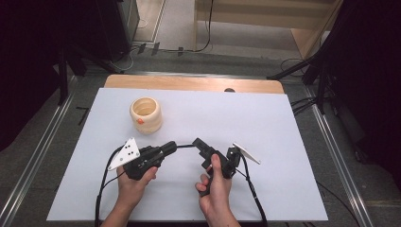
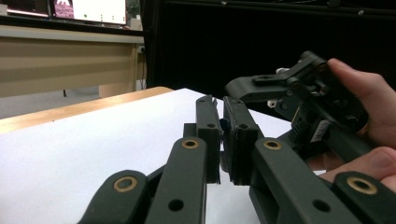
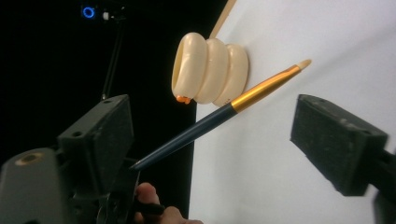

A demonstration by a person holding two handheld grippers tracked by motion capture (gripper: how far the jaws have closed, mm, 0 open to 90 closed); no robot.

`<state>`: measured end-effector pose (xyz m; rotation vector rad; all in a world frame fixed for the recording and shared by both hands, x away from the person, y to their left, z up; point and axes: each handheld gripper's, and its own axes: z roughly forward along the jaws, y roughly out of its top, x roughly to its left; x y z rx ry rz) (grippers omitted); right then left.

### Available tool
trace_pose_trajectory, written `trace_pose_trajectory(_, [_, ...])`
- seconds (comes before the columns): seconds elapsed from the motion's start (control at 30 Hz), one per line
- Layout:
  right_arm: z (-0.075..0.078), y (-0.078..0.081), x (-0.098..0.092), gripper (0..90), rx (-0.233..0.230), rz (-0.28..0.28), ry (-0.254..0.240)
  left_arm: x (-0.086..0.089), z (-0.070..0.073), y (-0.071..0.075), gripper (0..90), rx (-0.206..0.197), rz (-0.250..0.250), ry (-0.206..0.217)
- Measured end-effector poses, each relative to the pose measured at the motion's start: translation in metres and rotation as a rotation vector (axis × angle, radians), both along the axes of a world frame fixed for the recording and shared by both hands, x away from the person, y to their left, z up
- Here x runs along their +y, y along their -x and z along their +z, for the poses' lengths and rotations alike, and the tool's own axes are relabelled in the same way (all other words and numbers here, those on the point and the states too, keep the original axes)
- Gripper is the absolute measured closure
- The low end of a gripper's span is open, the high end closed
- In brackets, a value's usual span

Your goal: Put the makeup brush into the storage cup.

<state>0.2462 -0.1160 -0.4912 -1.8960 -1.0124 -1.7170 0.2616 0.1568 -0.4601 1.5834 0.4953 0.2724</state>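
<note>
Count: 2 tools, 2 hands, 1 brush, 1 cup, all over 1 white-covered tabletop (image 1: 265, 123). The left tool (image 1: 171, 146) points toward the right one. In the left gripper view its jaws stand nearly together, a sliver of dark blue pinched between them, so it grips the brush (image 3: 224, 108). The right tool (image 1: 215, 147) is spread wide, both pads well apart and nothing between them touching. The brush has a dark blue handle, a gold metal collar and a short pale tip. In the right gripper view it slants across the gap between that tool's jaws, its handle end passing behind 1 jaw and its tip held clear above the white surface, near the cup (image 1: 146, 115). The cup is cream, with 3 stacked rounded ribs, an open top and 1 small orange mark (image 3: 183, 99) at its side. It stands upright toward the far left of the tabletop, apart from both tools. The left hand (image 1: 135, 182) and right hand (image 1: 215, 187) each hold 1 tool at the near edge.
</note>
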Motion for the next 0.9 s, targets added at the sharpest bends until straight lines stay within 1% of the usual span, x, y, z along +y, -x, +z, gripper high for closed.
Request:
trace_pose_trajectory(0.17, [-0.0037,-0.0049,0.0029,22.8,0.072,0.005,-0.031,-0.0004,0.0,0.0004,86.6,-0.007,-0.004,-0.001])
trace_pose_trajectory(0.2, [-0.0042,-0.006,0.0033,28.4,0.087,-0.001,-0.035,-0.0008,-0.0003,0.0003,86.6,-0.006,-0.007,-0.001])
trace_pose_trajectory(0.23, [-0.0042,-0.006,0.0033,28.4,0.087,-0.001,-0.035,-0.0012,-0.0005,0.0004,86.6,-0.006,-0.007,-0.003])
trace_pose_trajectory(0.4, [-0.0039,-0.0065,0.0035,39.5,0.09,-0.007,-0.05,-0.0037,-0.002,0.0011,86.6,-0.009,-0.016,-0.012])
trace_pose_trajectory(0.43, [-0.0042,-0.0069,0.003,41.8,0.099,-0.001,-0.052,-0.004,-0.0022,0.0012,86.6,-0.01,-0.017,-0.014])
trace_pose_trajectory(0.47, [-0.0043,-0.0079,0.0029,47.1,0.114,-0.003,-0.055,-0.0044,-0.0024,0.0013,86.5,-0.01,-0.018,-0.014])
trace_pose_trajectory(0.5, [-0.0043,-0.0079,0.0029,47.1,0.114,-0.003,-0.055,-0.0048,-0.0025,0.0013,86.5,-0.011,-0.021,-0.015])
trace_pose_trajectory(0.57, [-0.0055,-0.0084,0.0027,50.4,0.108,0.009,-0.058,-0.0051,-0.0027,0.0014,86.5,-0.01,-0.022,-0.023])
trace_pose_trajectory(0.63, [-0.0063,-0.0092,0.0022,54.7,0.116,0.017,-0.058,-0.0051,-0.0027,0.0013,86.5,-0.011,-0.022,-0.024])
trace_pose_trajectory(0.67, [-0.0063,-0.0092,0.0022,54.7,0.116,0.017,-0.058,-0.0051,-0.0027,0.0013,86.5,-0.01,-0.023,-0.024])
trace_pose_trajectory(0.73, [-0.0071,-0.0097,0.0022,58.8,0.122,0.015,-0.053,-0.0051,-0.0028,0.0012,86.5,-0.011,-0.023,-0.024])
trace_pose_trajectory(0.9, [-0.0085,-0.0105,0.0024,62.5,0.121,0.007,-0.068,-0.005,-0.003,0.0018,86.5,-0.01,-0.022,-0.029])
